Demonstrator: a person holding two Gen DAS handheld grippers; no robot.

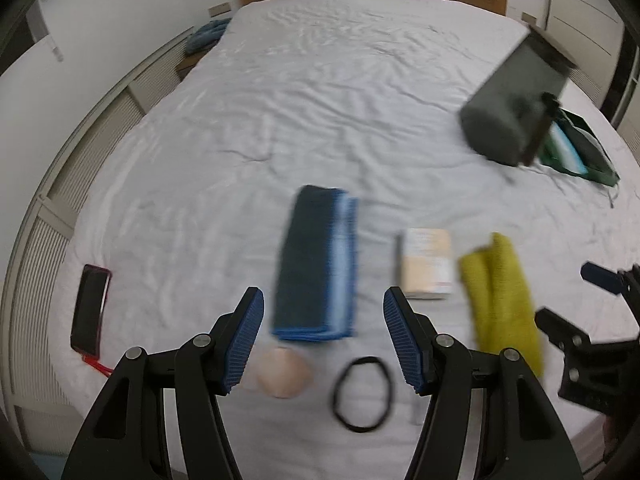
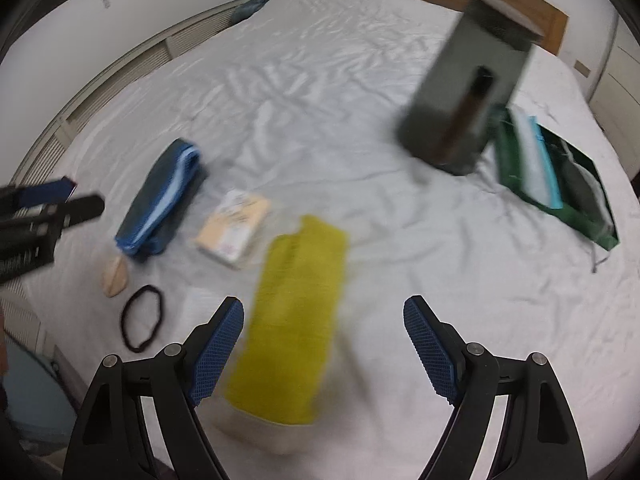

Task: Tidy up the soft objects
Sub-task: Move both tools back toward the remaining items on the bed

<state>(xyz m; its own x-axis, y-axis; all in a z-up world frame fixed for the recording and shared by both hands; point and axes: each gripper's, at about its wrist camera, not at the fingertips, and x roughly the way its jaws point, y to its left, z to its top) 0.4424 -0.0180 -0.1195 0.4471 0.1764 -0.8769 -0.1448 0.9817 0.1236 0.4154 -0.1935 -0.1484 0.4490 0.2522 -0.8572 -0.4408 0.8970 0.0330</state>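
Both my grippers hang wide open, holding nothing. My left gripper (image 1: 323,340) faces the folded blue towel (image 1: 318,264) on the bed (image 1: 320,100); my right gripper (image 2: 323,350) faces the yellow cloth (image 2: 294,316). I should straddle each squarely before pinching.

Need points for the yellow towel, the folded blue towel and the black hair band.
yellow towel (image 2: 296,320), right wrist view, middle of the cloth.
folded blue towel (image 1: 316,264), left wrist view, centre of the top face.
black hair band (image 1: 390,386), left wrist view, right side of the loop.
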